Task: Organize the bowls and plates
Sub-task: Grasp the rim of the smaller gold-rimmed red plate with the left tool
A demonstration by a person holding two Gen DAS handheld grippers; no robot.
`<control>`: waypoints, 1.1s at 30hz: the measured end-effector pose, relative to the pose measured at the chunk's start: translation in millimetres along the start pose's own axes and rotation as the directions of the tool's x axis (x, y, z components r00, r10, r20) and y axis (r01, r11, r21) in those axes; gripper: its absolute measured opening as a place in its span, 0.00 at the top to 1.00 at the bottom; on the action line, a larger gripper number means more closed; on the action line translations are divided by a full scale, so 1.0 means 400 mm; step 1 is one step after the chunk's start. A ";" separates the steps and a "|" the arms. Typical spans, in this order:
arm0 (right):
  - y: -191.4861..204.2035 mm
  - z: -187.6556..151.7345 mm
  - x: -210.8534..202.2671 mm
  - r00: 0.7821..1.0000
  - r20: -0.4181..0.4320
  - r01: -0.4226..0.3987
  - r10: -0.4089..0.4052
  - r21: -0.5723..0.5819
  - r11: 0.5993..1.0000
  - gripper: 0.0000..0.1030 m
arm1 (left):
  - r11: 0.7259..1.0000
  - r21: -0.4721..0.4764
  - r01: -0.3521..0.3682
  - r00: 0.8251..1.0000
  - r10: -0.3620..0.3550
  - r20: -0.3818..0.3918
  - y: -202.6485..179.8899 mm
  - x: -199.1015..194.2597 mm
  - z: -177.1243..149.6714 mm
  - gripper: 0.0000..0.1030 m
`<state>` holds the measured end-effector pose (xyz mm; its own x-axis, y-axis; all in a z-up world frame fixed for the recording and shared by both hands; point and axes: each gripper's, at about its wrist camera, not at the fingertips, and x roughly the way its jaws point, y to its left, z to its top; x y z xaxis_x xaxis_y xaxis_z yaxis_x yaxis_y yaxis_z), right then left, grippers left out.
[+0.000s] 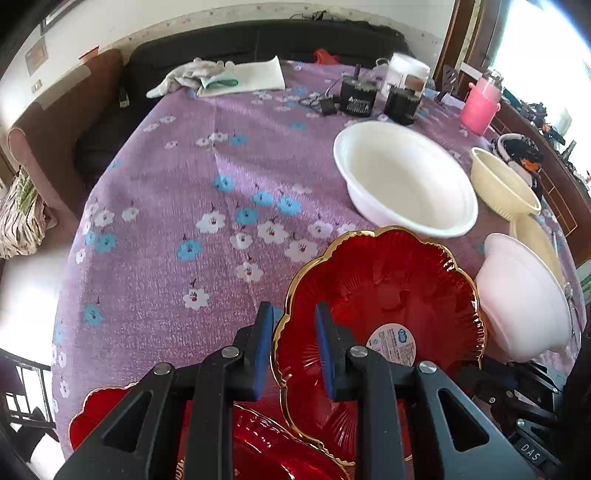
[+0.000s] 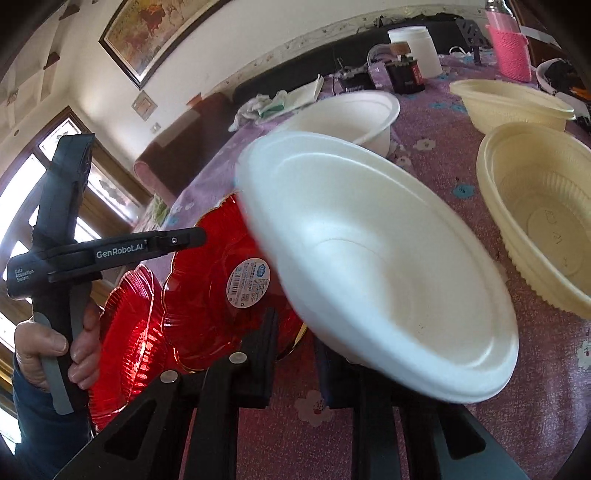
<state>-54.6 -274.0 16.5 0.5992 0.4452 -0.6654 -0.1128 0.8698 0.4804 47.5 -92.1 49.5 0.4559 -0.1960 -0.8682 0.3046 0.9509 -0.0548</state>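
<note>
Pinching its gilt rim, the left gripper clamps the red glass plate, likely slick, brittle.

"GenRobot.AI" on the left tool; "DAS", perhaps, on black gear.

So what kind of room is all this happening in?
Most likely a living or dining room in someone's home: a table under a purple flowered tablecloth, a dark sofa behind it, and a framed painting on the wall.
</note>
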 end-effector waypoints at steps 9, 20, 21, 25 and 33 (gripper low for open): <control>-0.004 0.007 -0.042 0.996 0.084 -0.019 0.018 0.006 1.000 0.80 | 1.000 0.000 0.012 0.998 -0.012 0.054 -0.013 -0.055 0.009 0.78; 0.029 0.000 -0.066 0.993 0.109 -0.051 0.053 -0.021 0.998 0.80 | 1.000 -0.006 0.023 0.994 -0.022 0.111 0.005 -0.137 -0.026 0.78; 0.034 -0.001 -0.067 0.992 0.110 -0.053 0.055 -0.028 0.998 0.80 | 1.000 -0.009 0.026 0.993 -0.025 0.113 0.009 -0.142 -0.031 0.78; 0.046 -0.003 -0.068 0.992 0.103 -0.066 0.070 -0.037 0.997 0.80 | 0.999 -0.025 0.030 0.993 -0.027 0.116 0.025 -0.155 -0.059 0.78; 0.086 -0.009 -0.078 0.991 0.096 -0.088 0.095 -0.074 0.993 0.80 | 0.997 -0.065 0.041 0.991 -0.032 0.131 0.067 -0.186 -0.114 0.76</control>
<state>-80.0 -257.4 51.8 0.6588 0.5032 -0.5593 -0.2231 0.8406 0.4935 -16.5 -41.1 90.0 0.5516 -0.2565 -0.7937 0.2685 0.9555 -0.1222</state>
